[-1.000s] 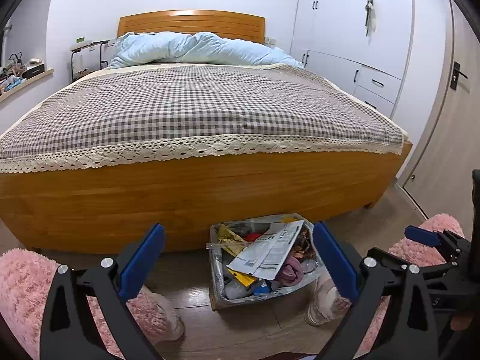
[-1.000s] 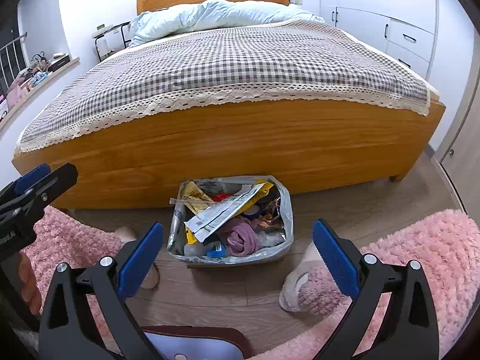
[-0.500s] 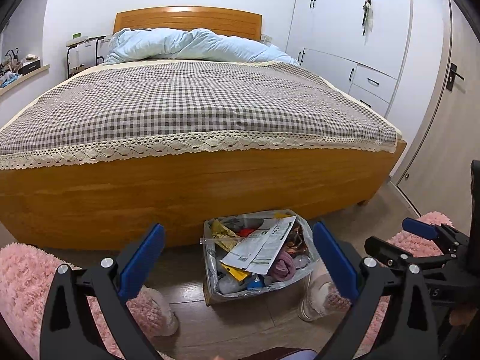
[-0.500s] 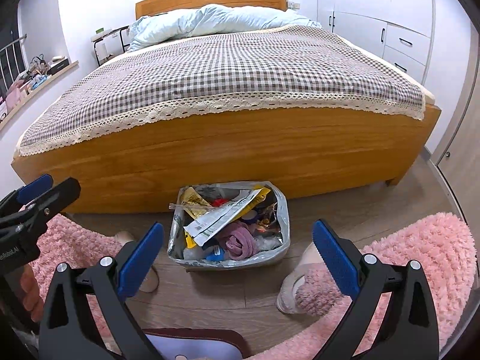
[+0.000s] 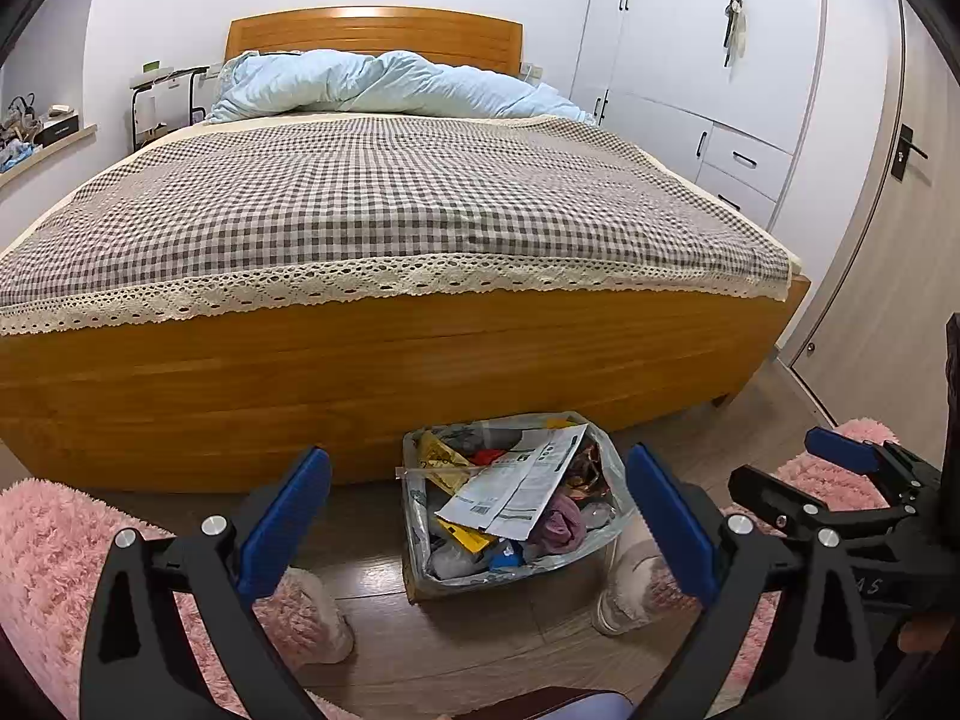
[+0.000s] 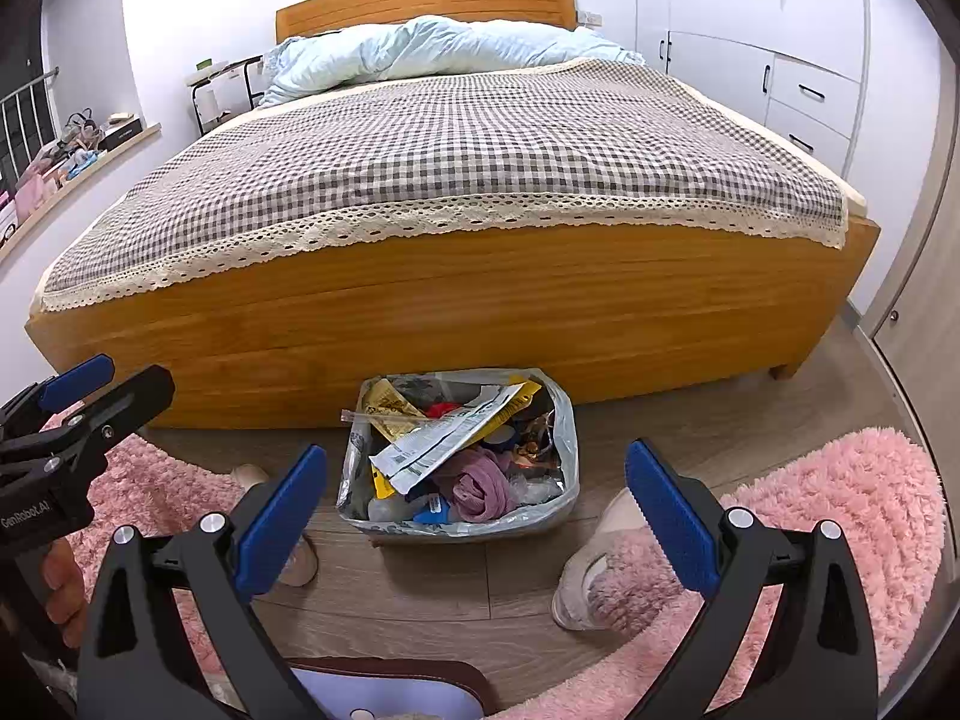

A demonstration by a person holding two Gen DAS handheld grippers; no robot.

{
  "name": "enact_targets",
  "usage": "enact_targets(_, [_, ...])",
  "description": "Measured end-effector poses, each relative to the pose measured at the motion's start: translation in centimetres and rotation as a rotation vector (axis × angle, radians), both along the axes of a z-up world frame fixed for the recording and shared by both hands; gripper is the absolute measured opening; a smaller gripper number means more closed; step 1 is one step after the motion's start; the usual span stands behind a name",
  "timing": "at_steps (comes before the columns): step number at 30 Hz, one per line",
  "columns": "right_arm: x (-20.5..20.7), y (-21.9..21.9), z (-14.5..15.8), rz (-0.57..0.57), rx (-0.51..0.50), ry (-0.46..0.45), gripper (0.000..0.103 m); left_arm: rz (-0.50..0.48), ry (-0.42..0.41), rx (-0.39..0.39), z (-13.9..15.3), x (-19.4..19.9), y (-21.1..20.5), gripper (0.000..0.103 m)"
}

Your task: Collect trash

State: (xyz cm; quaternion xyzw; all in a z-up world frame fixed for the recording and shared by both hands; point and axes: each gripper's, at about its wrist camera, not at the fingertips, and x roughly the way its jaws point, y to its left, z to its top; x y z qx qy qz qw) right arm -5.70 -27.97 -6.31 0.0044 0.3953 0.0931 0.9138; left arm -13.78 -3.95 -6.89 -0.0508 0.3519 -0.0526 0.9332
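Currently listed: one small rectangular trash bin lined with a clear plastic bag (image 5: 510, 510), standing on the wood-plank floor (image 6: 420, 588) just before the footboard of the orange-brown wooden bed (image 5: 384, 372), between two fluffy pink slippers (image 6: 750, 540). Likely parked there for easy reach from the bedside.

Contents: heaped to the rim. White printed paper sheet (image 5: 522, 480) lies slanted on top; yellow wrappers, a mauve crumpled cloth (image 6: 480, 486), and blue and red scraps sit beneath.

Left hand-held gripper (image 5: 477, 516): blue pads spread wide, empty, framing the bin. Right hand-held gripper (image 6: 477, 516): likewise spread, holding nothing. Both appear aimed at the bag, probably ahead of gathering its edges.
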Motion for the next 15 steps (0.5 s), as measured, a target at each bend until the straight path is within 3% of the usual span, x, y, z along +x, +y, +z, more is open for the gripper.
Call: enact_targets(15, [-0.09, 0.13, 0.00, 0.004, -0.001, -0.003, 0.095, -0.002, -0.004, -0.002, 0.12, -0.12, -0.01, 0.096])
